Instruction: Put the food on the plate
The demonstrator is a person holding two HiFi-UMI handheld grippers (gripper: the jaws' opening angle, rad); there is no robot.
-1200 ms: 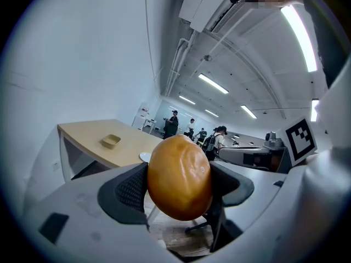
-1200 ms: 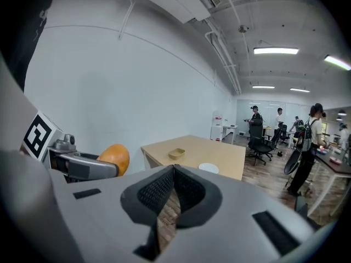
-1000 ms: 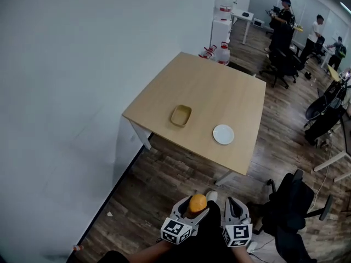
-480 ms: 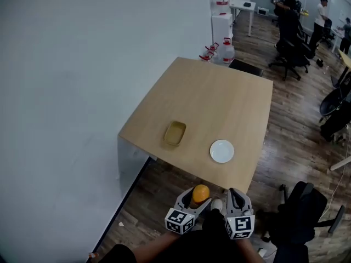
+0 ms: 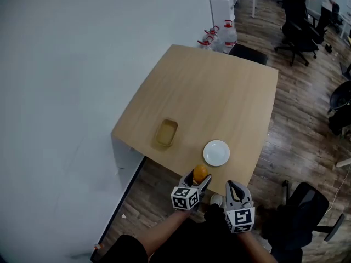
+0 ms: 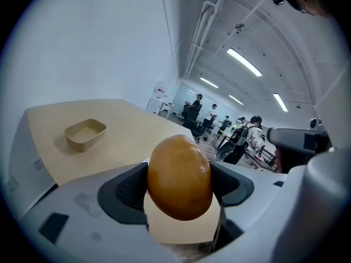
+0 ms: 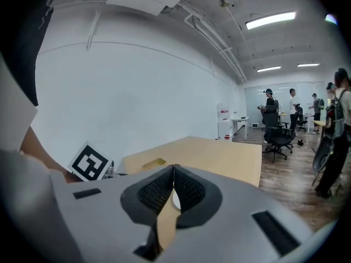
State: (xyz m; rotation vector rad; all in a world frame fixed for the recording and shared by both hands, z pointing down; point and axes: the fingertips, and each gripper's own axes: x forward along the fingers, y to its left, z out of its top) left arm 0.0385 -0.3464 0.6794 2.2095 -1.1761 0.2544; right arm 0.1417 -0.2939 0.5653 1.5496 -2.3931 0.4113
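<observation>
The food is one egg-shaped piece, orange-brown, with a smooth and shiny skin. It sits between the two jaws of the left claw, and the dark ribbed pads press on its two long sides near the middle, so this claw is closed on it. The piece stands out above and below the pads. It is held in the air near the plate, on the person's side of it, about over the near edge of the tabletop.

The piece looks light and rather firm, because the pads make no visible dent in it. The glossy, rounded surface probably makes it slippery. A grip across the widest part, as it is now, seems the safest one; a grip closer to an end could let it slide out. When released it may also roll, so it is better to set it low, in the middle of the plate.

The plate is white, round and has nothing on it. To the left of the plate, well apart from it, a beige tray lies on the same tabletop.

The right claw hangs on the near side of the plate too, off the tabletop. Its jaws are pressed together with nothing between them.
</observation>
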